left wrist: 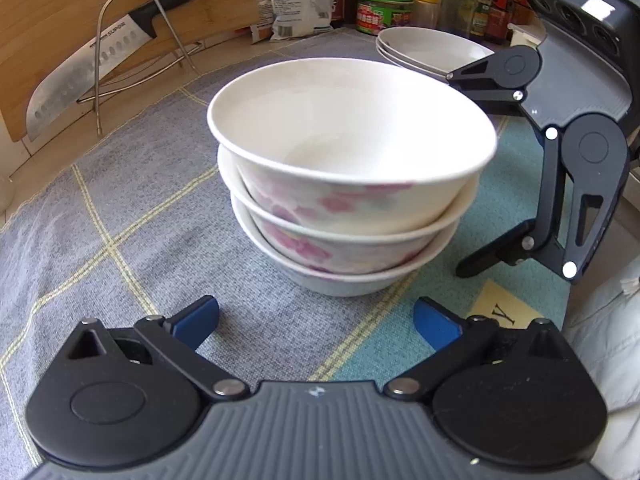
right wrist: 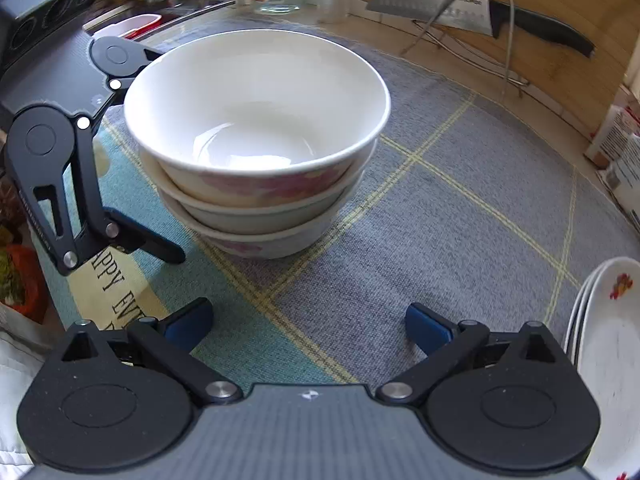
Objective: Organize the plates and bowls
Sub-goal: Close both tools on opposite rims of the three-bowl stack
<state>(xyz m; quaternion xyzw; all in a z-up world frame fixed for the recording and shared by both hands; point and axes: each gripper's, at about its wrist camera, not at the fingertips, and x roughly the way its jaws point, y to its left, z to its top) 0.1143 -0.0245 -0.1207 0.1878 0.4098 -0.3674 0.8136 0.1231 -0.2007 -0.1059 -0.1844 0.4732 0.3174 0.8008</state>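
While three white floral-printed ceramic bowls (left wrist: pixel 352 176) sit nested at the centre of the grey checked cloth mat (left wrist: pixel 132 216), the left gripper (left wrist: pixel 316 320) and right gripper (right wrist: pixel 308 322) flank them, jaws spread and empty. Shallow white plates (left wrist: pixel 432 50) lie stacked well apart. Stacking appears complete; only final placement may remain.

Only the rims and upper walls of the two lower white floral ceramic bowls (left wrist: pixel 340 240) show; the top bowl nested in them hides their insides. The stacked white plates (right wrist: pixel 608 344) are cut off by the right wrist view's right edge. The labels on the jars and bottles (left wrist: pixel 440 4) at the back are too small to read. The beige printed panel (right wrist: pixel 116 292) of the mat is partly covered by the left hand-held gripper (right wrist: pixel 132 152), so its lettering is incomplete.
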